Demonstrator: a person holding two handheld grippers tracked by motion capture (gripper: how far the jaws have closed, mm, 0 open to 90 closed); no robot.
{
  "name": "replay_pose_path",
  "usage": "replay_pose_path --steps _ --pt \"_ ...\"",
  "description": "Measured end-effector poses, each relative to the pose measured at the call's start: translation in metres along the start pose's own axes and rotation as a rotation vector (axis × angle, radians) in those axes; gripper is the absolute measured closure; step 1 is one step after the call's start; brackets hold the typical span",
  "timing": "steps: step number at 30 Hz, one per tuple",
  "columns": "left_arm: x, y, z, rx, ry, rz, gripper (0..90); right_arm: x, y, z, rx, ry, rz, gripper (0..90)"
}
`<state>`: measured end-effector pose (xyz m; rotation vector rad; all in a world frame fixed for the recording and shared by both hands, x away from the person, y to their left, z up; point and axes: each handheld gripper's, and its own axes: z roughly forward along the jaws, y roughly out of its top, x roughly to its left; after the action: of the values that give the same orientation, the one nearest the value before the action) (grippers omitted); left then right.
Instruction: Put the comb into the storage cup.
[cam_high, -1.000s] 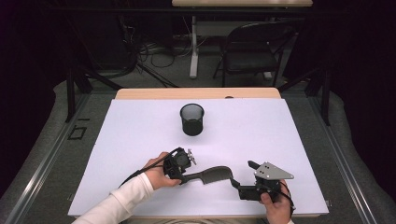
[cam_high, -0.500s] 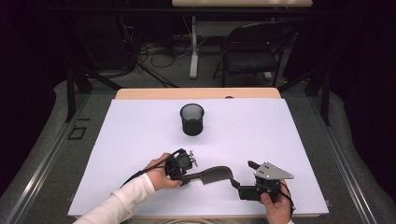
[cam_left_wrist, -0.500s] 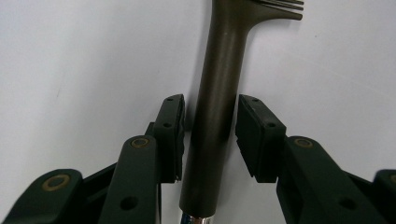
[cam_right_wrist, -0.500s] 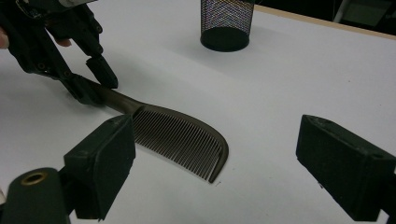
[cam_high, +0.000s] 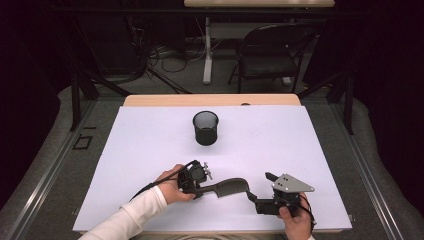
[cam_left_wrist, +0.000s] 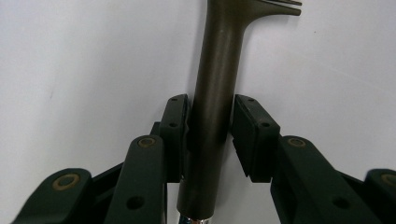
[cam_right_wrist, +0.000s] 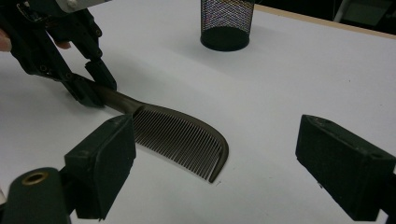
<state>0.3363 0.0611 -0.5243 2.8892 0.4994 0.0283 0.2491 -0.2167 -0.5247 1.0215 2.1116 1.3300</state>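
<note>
At the near edge of the white table (cam_high: 150, 140), around five o'clock, the person's right hand (cam_high: 295, 222) is holding the right gripper (cam_high: 256, 192) low over the surface, its two black jaws standing wide apart with nothing between them. Just beyond those jaws, a dark brown comb (cam_right_wrist: 182, 135) is lying on the white surface, its curved toothed head pointing toward that gripper. Over at about seven o'clock, the left hand (cam_high: 172, 185), coming out of a white sleeve (cam_high: 130, 215), is working the left gripper (cam_high: 197, 184), and its jaws are pressing in on either side of the comb's round handle (cam_left_wrist: 215, 102), pinching it. Farther back, near the middle of the table toward twelve o'clock, a black mesh cup (cam_high: 205, 128) is standing upright, well apart from both grippers. Beyond the table's far edge a dark folding chair (cam_high: 270, 55) is sitting on the floor.
</note>
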Motion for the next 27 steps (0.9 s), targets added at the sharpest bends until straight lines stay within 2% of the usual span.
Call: replay_pose_path --steps 13,27 --pt "-0.0021 0.0014 0.0007 0.005 0.003 0.030 70.6 0.0000 0.0000 0.0002 0.000 0.000 0.000 12.1" --pt "0.0012 0.0035 0.0000 0.024 -0.025 0.053 72.2 0.0000 -0.0002 0.0004 -0.001 0.001 0.000 12.1"
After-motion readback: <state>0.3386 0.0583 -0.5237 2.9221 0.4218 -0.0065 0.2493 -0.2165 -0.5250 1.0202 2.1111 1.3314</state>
